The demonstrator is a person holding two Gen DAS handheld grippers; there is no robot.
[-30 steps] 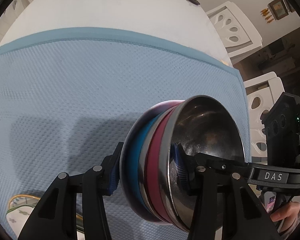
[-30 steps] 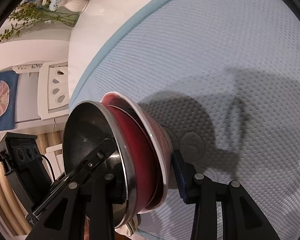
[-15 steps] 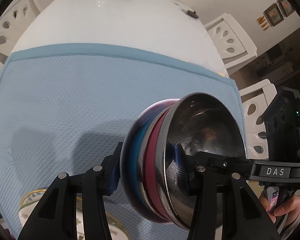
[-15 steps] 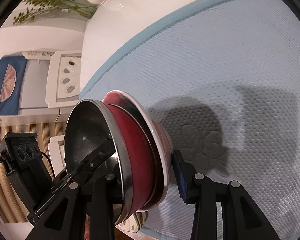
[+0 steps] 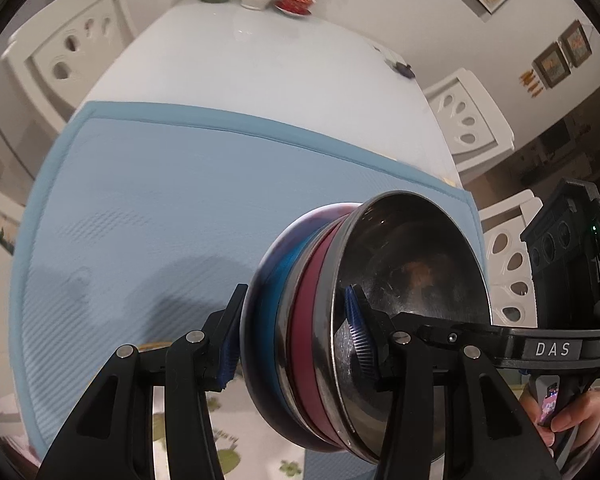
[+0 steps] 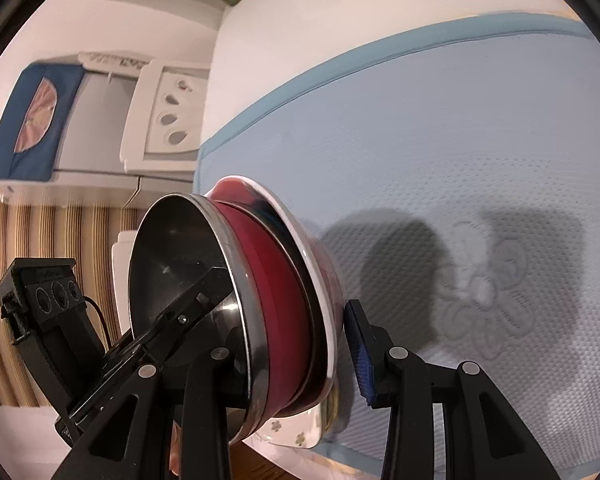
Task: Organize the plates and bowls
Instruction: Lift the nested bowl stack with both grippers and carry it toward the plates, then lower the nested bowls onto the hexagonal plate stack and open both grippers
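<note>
We find the left gripper (image 5: 292,338) and right gripper (image 6: 296,344) both angled downward, jaws clamped partway.

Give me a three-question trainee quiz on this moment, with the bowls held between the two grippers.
1. True or false: only the left gripper clamps the nested stack of bowls.
2. Which bowl sits innermost in the stack? A) shiny steel, B) blue, C) white with flowers.
3. Fill in: the stack is held tipped on its side above a light blue textured ____.

Key
1. False. The right gripper also grips it, at the opposite rim.
2. A, the shiny steel bowl.
3. Mat, that is the light blue textured mat.
</note>
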